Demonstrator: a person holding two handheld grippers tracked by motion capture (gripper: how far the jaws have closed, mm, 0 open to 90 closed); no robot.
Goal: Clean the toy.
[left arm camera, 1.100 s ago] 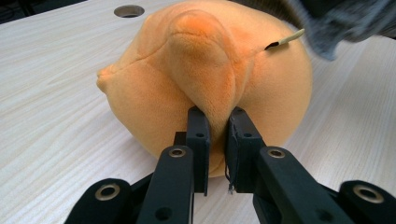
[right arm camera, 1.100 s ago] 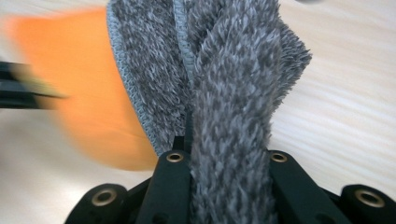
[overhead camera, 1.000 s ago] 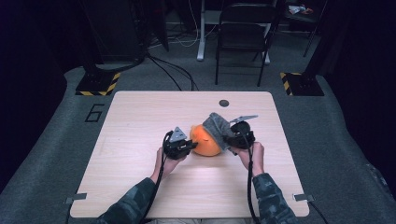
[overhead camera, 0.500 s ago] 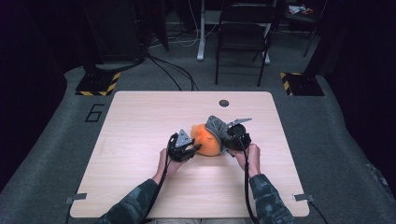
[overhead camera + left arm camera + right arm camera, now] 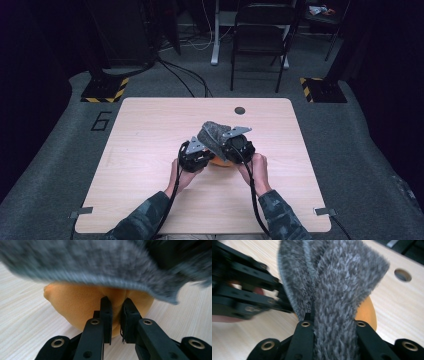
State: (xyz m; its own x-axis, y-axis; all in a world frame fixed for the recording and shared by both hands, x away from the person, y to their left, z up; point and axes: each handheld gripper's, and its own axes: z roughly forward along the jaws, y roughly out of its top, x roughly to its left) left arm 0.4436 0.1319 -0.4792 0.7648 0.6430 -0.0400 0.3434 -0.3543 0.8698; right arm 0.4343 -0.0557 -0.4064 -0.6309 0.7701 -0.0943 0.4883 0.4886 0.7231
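Dark floor and a folding chair [image 5: 260, 35] are seen behind a pale wooden desk [image 5: 150, 130], on which the work is done near the middle.

The left tongs [image 5: 200, 154] are almost fully closed, and a fold of an orange soft cushion [image 5: 82, 302] is pinched between the jaws, as is seen in the left gripper view. These jaws have just been closing again on that fold after a short loosening. The right tongs [image 5: 235, 145] are closed as far as they go, and a grey fluffy cover [image 5: 332, 290] is clamped between the jaws; it rises from them like a flap. In the high view the grey cover [image 5: 214, 134] lies over the top of the orange cushion [image 5: 222, 162], which rests on the desk between the two hands.

It is judged that the cover is being pulled over the cushion. Several things could go wrong. The left grip is only on a small fold, so the cushion could slip out when the cover is pulled, and then the whole bundle would be dragged across the desk. The hem [image 5: 105, 280] of the cover could catch on the left tongs, which are just under it, and be trapped there. If the right tongs are pulled too hard, the pile could slide out of the jaws.
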